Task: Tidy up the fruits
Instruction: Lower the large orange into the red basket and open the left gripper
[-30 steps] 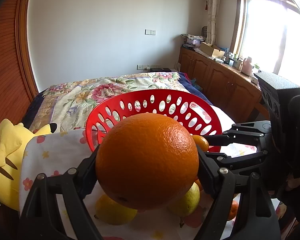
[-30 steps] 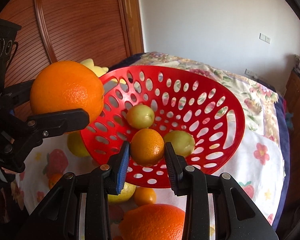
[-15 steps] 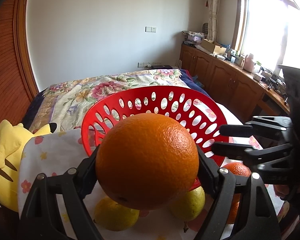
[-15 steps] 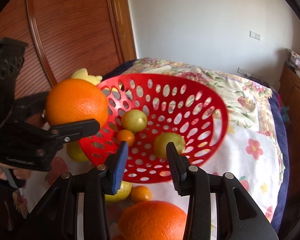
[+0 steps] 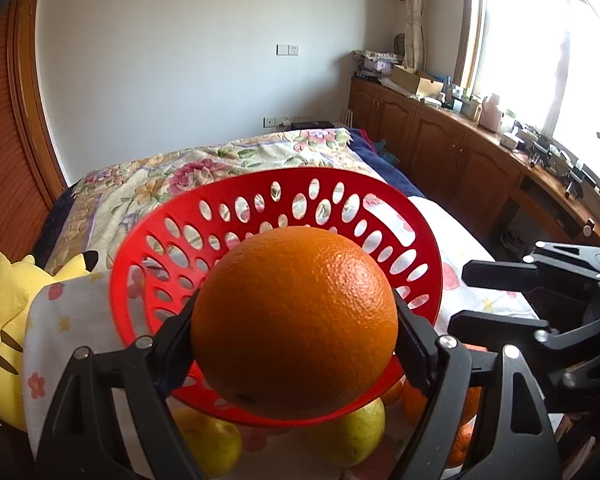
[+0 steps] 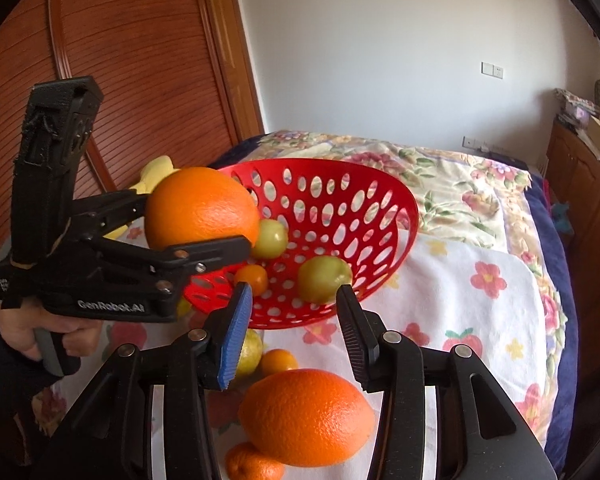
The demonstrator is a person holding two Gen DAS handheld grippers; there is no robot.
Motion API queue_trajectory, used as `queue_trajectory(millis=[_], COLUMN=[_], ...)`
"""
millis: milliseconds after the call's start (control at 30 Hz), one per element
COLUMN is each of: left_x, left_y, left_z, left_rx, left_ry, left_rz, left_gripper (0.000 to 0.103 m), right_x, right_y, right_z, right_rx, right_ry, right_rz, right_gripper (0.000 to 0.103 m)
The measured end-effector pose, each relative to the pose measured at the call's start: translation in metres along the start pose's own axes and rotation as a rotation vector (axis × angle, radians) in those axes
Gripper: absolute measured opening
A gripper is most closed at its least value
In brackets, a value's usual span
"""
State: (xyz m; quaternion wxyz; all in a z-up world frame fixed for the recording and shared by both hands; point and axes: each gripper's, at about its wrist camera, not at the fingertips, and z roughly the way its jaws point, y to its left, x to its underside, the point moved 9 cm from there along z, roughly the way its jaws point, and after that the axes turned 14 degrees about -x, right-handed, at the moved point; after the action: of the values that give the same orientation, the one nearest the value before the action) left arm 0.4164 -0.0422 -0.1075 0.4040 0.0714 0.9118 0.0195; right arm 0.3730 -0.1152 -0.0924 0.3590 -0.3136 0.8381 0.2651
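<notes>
Orange [image 5: 294, 322] fruit sits pinched in the left gripper [image 5: 296, 344] at the red basket's [image 6: 384, 196] nine o'clock rim, ready to drop in; the right gripper [image 6: 292, 332] hangs spread, empty.

Big orange [image 5: 294, 322] hides basket [image 5: 260, 196] floor; mandarin [image 6: 252, 466] cut off.

Glossy red plastic basket [image 6: 340, 216], perforated. Dimpled, faintly shiny orange [image 5: 294, 322]. Matt black plastic left gripper [image 5: 296, 344]. Soft printed cloth [image 6: 480, 304] at right. Ribbed varnished wood panelling [image 6: 140, 60], upper left.
</notes>
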Motion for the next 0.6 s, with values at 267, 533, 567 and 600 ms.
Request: queue_trajectory(millis=[267,533,567,600], left_x=[0.006,0.015,0.016,0.018], left_y=[-0.003,-0.004,-0.005,-0.005], left_z=[0.013,0.024,0.025,0.026], left_rx=[-0.029,-0.059,-0.058,-0.058], left_ry=[0.033,0.086,0.089,0.095], left_rz=[-0.005,0.003,0.002,0.000], left_gripper=[0.083,0.084,0.084,0.084], right_x=[0.004,0.010,0.011,0.012], right_y=[-0.004,-0.006,-0.007,-0.008], right_z=[-0.003,-0.002,-0.001,-0.001], right_rx=[0.000,0.000,0.005,0.008], right_ry=[-0.007,-0.001,0.001,0.003], right_rz=[0.016,0.030,0.032,0.036], right_gripper=[0.046,0.049,0.050,0.050])
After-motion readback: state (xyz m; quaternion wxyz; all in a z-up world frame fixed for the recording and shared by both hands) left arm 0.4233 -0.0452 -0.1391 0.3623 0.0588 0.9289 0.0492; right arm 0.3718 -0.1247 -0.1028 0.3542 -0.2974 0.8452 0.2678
